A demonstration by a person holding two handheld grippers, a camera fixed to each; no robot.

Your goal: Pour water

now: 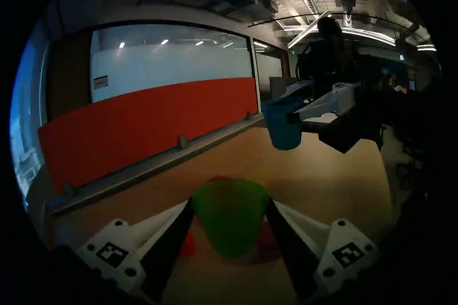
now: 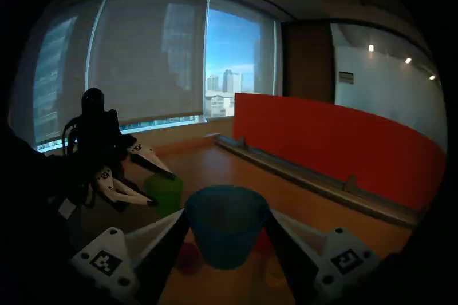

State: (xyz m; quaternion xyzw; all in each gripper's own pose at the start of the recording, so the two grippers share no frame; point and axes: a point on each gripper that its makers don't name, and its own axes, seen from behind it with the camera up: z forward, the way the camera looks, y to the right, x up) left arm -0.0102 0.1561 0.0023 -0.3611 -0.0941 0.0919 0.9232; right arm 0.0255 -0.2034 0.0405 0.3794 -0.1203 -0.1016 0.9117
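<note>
- The left hand-held gripper is seen in its own view partly closed, its two fingers pressed against opposite sides of a green cup.
- The green cup is held upright, with its rim level with the fingertips and its open mouth facing up.
- The right hand-held gripper is likewise partly closed in its own view, and a blue cup is clamped between its fingers.
- In the left gripper view, the blue cup is seen farther off to the right, held upright above the wooden bench and apart from the green cup.
- In the right gripper view, the green cup is seen to the left of the blue cup, gripped between the white fingers of the other tool.
- Whether either cup contains water cannot be told.
- Blurred reddish shapes are visible low beside both cups; what they are cannot be told.
- A red partition is mounted along the far edge of the bench.
- A window with city buildings behind it is seen beyond the bench.
</note>
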